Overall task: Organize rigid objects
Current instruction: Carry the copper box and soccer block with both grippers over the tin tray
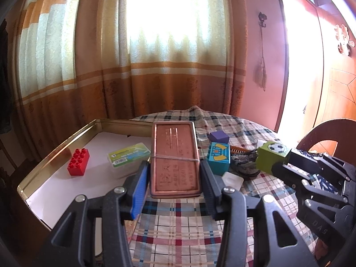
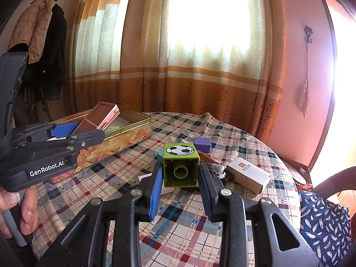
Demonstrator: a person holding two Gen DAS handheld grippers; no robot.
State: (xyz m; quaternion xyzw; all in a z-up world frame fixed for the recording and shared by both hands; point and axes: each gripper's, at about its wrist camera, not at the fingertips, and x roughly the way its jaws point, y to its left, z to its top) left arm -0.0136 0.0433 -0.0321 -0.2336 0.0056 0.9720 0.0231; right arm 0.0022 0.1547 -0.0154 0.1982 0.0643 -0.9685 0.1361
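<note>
So the table (image 2: 233, 138) has a plaid cloth over it, with striped curtains (image 1: 133, 66) glowing behind. On its left side sits a big gold tin (image 1: 73, 138), open, white inside, with a red brick (image 1: 78, 162) and a small green case (image 1: 129, 154) lying well apart on its floor. The left gripper (image 1: 174, 173) is clamped on a copper box (image 1: 174, 160), a flat one with a rubber band round it, tilted up over the tin's near-right corner, off the table. In the right wrist view a hand (image 2: 24, 209) grips that tool's handle. The right gripper (image 2: 180, 173) is closed on a green cube (image 2: 180, 165) with a football sticker on top, hollow side facing the camera, held just above the cloth. Behind it is the leftover clutter: a teal block (image 1: 219, 160), a purple block (image 2: 203, 144) farther back, a comb (image 1: 241, 149), a crumpled dark wrapper (image 1: 244, 166), a small clear lid (image 1: 232, 179), and a white carton (image 2: 248, 174) off to the right.
</note>
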